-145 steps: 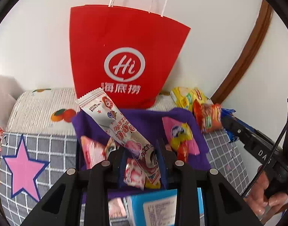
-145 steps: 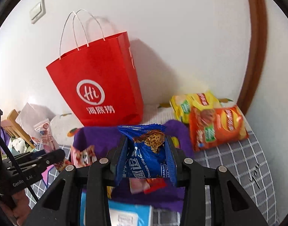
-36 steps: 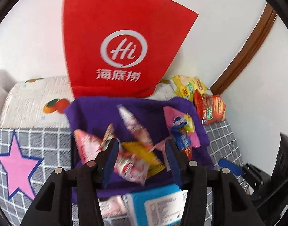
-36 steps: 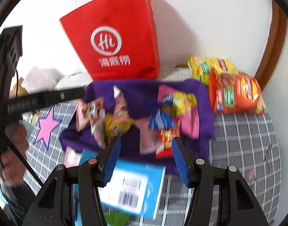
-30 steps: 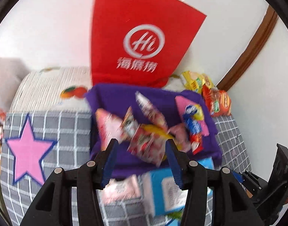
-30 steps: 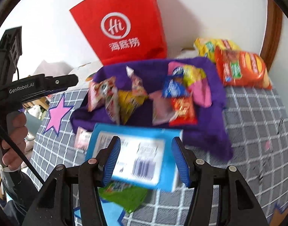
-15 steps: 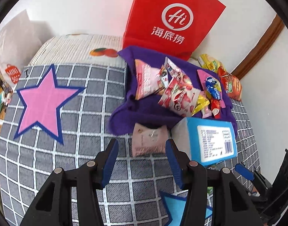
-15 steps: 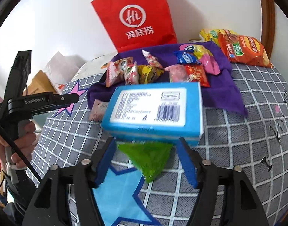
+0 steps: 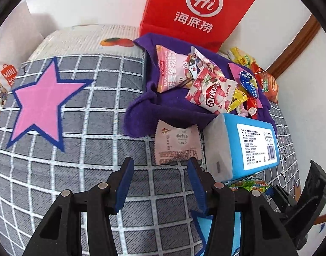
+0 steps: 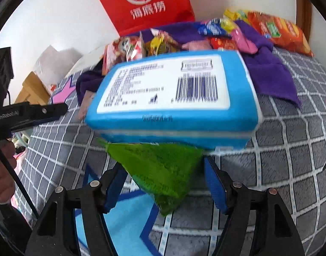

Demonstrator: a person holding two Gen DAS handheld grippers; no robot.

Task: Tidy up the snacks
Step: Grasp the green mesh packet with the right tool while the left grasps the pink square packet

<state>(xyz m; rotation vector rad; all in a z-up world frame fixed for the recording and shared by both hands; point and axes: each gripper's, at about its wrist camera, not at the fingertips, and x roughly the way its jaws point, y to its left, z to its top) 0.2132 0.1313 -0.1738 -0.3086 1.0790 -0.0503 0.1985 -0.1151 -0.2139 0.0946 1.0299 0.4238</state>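
Two grippers have come down from the heap of snack packets on the purple cloth to the grey checked bedspread in front of it; a few seconds ago the left held a long white sweet packet and the right a blue biscuit packet over that cloth, and both packets now lie on it with the rest, so that part of the sorting looks done and a fresh pick-up is starting

The left gripper hangs with its blue-padded jaws spread and nothing between them, just short of the pale pink flat wrapper that lies on the bedspread at the near edge of the purple cloth; I judge this its next target

The right gripper has just been working its jaws, wider then slightly in again; the green crinkly foil packet sits between them, its far end tucked under the blue plastic tissue pack that rests against the near side of the purple cloth; the pads stand apart from the packet's sides, so it is not pinched yet

The red paper carrier bag stands behind the purple cloth; the orange crisp bag lies beyond its right edge
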